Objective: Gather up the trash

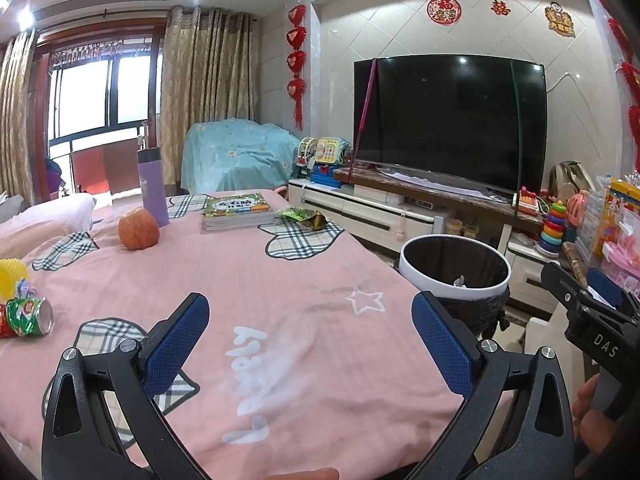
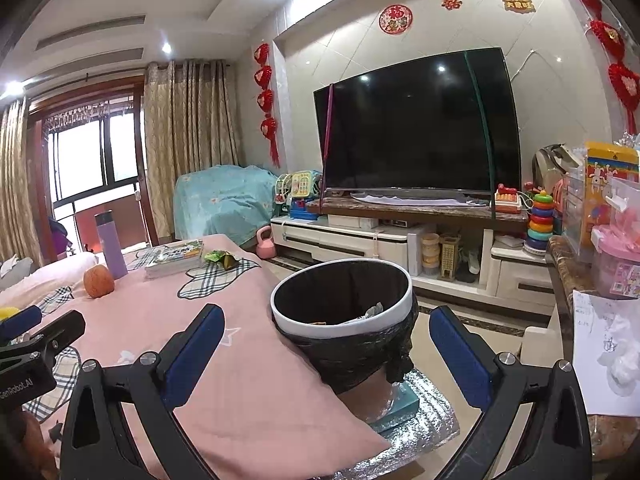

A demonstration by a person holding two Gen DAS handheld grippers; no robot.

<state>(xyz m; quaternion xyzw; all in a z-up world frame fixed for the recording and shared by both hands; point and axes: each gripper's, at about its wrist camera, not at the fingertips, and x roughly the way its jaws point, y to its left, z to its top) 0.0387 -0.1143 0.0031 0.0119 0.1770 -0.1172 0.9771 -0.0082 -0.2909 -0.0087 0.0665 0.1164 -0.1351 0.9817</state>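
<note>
The left wrist view shows the left gripper (image 1: 310, 330) spread apart, empty, over the pink blanket (image 1: 280, 280); a crushed can (image 1: 30, 316) lies at the near left and a green wrapper (image 1: 306, 217) far, beside the books (image 1: 236, 210). The right wrist view shows the right gripper (image 2: 326, 344) also apart and empty before the bin (image 2: 340, 300), revealing scraps inside; the can is out of frame

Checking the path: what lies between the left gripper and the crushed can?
Only bare pink blanket lies between left gripper and crushed can, per the left wrist view.
</note>
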